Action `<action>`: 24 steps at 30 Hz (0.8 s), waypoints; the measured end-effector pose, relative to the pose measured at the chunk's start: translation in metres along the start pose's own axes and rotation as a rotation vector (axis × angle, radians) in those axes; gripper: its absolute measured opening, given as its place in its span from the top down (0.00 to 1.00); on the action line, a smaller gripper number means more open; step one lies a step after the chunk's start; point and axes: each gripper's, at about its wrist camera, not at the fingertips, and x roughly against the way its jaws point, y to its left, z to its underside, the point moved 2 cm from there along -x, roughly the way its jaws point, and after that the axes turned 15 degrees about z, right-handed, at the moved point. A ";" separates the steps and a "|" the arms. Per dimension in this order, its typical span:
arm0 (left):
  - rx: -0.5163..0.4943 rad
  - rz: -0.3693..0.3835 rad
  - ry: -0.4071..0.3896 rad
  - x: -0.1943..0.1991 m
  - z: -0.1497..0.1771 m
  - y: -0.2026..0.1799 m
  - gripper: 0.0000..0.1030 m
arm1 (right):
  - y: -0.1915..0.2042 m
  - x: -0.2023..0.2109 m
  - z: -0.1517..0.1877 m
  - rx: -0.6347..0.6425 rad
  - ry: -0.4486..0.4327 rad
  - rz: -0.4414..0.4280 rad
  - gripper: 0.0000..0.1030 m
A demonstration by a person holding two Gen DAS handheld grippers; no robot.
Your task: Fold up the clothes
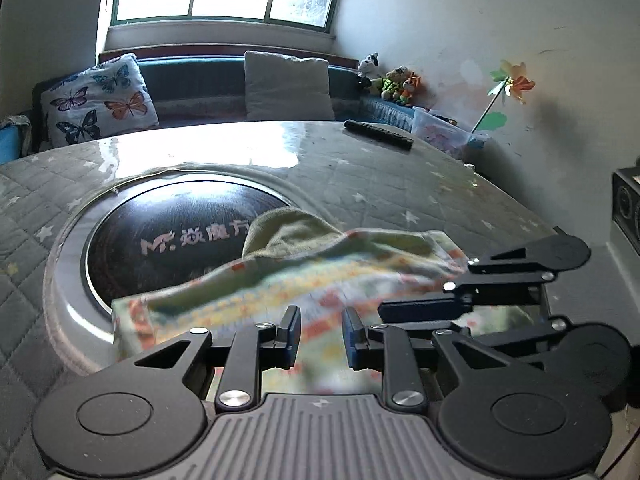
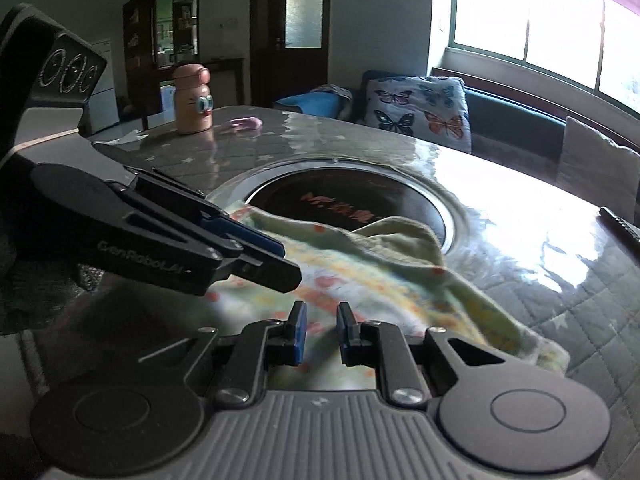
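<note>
garment (image 1: 304, 276): print blurred at centre frame, near edge hidden behind left gripper (image 1: 321, 336) | remote (image 2: 622, 226): cut off at right edge | speaker (image 1: 626, 204): cut off at right edge | dark disc (image 1: 176, 240): lettering partly covered by garment | shelf items, upper left of right wrist view: too small to tell

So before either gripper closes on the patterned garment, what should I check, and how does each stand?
1. Left gripper open: ok.
2. Right gripper open: ok.
3. Garment flat: not ok, bunched, draped over the round inset.
4. Cloth between the fingers: cannot tell, blurred.
5. Grippers apart from each other: ok, though close.
6. Remote and bottle away from the garment: ok.
</note>
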 end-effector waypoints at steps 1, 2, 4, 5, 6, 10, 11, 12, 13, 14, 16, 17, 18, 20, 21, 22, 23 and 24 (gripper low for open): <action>-0.009 -0.002 -0.002 0.003 0.005 -0.003 0.76 | 0.003 0.003 0.002 0.004 -0.004 0.000 0.84; -0.018 -0.006 -0.001 0.004 0.009 -0.006 0.77 | 0.007 0.006 0.004 0.009 -0.010 0.001 0.84; -0.036 -0.015 0.000 0.008 0.018 -0.011 0.76 | 0.014 0.013 0.008 0.014 -0.022 0.001 0.84; -0.045 -0.019 0.000 0.010 0.022 -0.013 0.76 | 0.017 0.015 0.010 0.012 -0.027 0.001 0.83; -0.054 -0.023 0.001 0.011 0.027 -0.016 0.77 | 0.019 0.017 0.012 0.009 -0.031 0.002 0.81; -0.048 -0.037 -0.020 0.014 0.039 -0.016 0.76 | 0.023 0.023 0.018 -0.018 -0.042 0.005 0.74; -0.037 -0.036 -0.029 0.016 0.040 -0.015 0.76 | 0.023 0.024 0.020 -0.027 -0.044 0.006 0.72; -0.026 -0.037 -0.039 0.018 0.041 -0.013 0.76 | 0.023 0.025 0.022 -0.036 -0.047 0.007 0.71; -0.014 -0.037 -0.049 0.021 0.041 -0.012 0.76 | 0.023 0.026 0.023 -0.045 -0.049 0.008 0.70; -0.002 -0.038 -0.058 0.022 0.042 -0.010 0.76 | 0.023 0.027 0.025 -0.054 -0.051 0.009 0.70; 0.022 -0.044 -0.071 0.025 0.043 -0.005 0.76 | 0.021 0.028 0.028 -0.076 -0.053 0.012 0.69; 0.033 -0.045 -0.076 0.027 0.044 -0.003 0.76 | 0.019 0.029 0.030 -0.091 -0.053 0.014 0.69; 0.044 -0.046 -0.081 0.028 0.046 -0.002 0.76 | 0.016 0.029 0.032 -0.106 -0.051 0.020 0.69; 0.061 -0.047 -0.093 0.031 0.048 0.000 0.76 | 0.010 0.031 0.036 -0.135 -0.046 0.036 0.68; 0.068 -0.048 -0.097 0.032 0.050 0.001 0.76 | 0.007 0.032 0.037 -0.150 -0.044 0.043 0.68; 0.072 -0.050 -0.100 0.033 0.051 0.002 0.76 | 0.004 0.033 0.039 -0.165 -0.041 0.051 0.68; 0.074 -0.052 -0.101 0.034 0.052 0.003 0.76 | 0.000 0.033 0.041 -0.179 -0.039 0.059 0.68; 0.077 -0.055 -0.103 0.035 0.052 0.003 0.76 | -0.003 0.035 0.043 -0.193 -0.037 0.070 0.68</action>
